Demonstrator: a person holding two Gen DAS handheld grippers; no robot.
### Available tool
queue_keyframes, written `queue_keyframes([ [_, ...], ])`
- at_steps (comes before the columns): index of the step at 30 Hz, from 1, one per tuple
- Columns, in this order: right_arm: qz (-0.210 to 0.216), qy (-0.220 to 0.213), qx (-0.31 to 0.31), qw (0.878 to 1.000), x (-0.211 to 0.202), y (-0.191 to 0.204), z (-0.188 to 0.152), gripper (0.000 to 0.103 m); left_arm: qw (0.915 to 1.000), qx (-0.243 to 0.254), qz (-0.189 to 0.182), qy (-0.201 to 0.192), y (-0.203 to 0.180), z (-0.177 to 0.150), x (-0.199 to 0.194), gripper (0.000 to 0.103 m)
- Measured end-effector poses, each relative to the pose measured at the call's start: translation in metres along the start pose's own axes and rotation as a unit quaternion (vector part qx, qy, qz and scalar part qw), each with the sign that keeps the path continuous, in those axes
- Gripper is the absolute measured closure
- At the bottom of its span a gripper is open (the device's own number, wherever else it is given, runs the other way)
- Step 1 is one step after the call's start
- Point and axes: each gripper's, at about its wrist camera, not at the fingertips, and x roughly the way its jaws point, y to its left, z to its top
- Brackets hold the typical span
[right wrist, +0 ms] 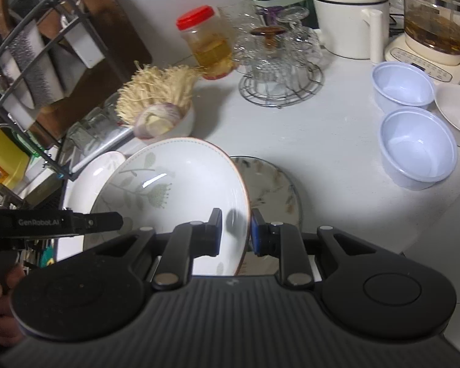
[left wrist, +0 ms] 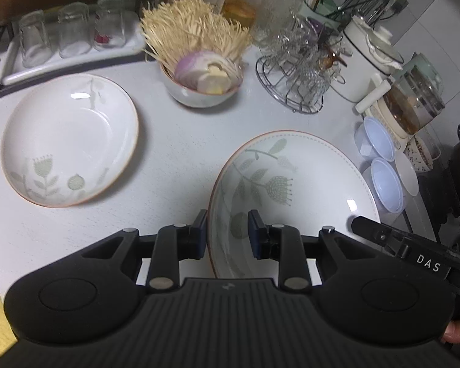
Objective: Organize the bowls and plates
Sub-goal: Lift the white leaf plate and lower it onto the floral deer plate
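A white plate with a green flower print and a brown rim (left wrist: 294, 181) hangs tilted over the counter, held from both sides. My left gripper (left wrist: 227, 233) is shut on its left rim. My right gripper (right wrist: 236, 233) is shut on its right rim, the same plate (right wrist: 174, 190) filling the middle of that view. A matching deep plate (left wrist: 70, 138) lies flat on the counter to the left. A darker patterned plate (right wrist: 273, 184) lies on the counter, partly hidden behind the held one.
A bowl of enoki mushrooms and onion (left wrist: 199, 92) stands behind the plates. A wire rack of glasses (left wrist: 294, 92), a red-lidded jar (right wrist: 208, 49), two pale blue plastic bowls (right wrist: 417, 147), a white bowl (right wrist: 457, 116) and kettles crowd the right. A dish rack (right wrist: 30, 70) stands left.
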Motion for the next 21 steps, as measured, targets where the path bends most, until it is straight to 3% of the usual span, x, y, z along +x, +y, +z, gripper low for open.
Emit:
queue_keyframes([
  [11, -0.01, 0.012, -0.009, 1.0, 0.03, -0.041, 0.007, 0.081, 0.9984, -0.019, 0.021, 0.049, -0.022, 0.002, 0.056, 0.072],
  [21, -0.003, 0.008, -0.034, 0.999, 0.05, -0.041, 0.011, 0.081, 0.9971, -0.023, 0.042, 0.059, -0.02, 0.005, 0.071, 0.072],
])
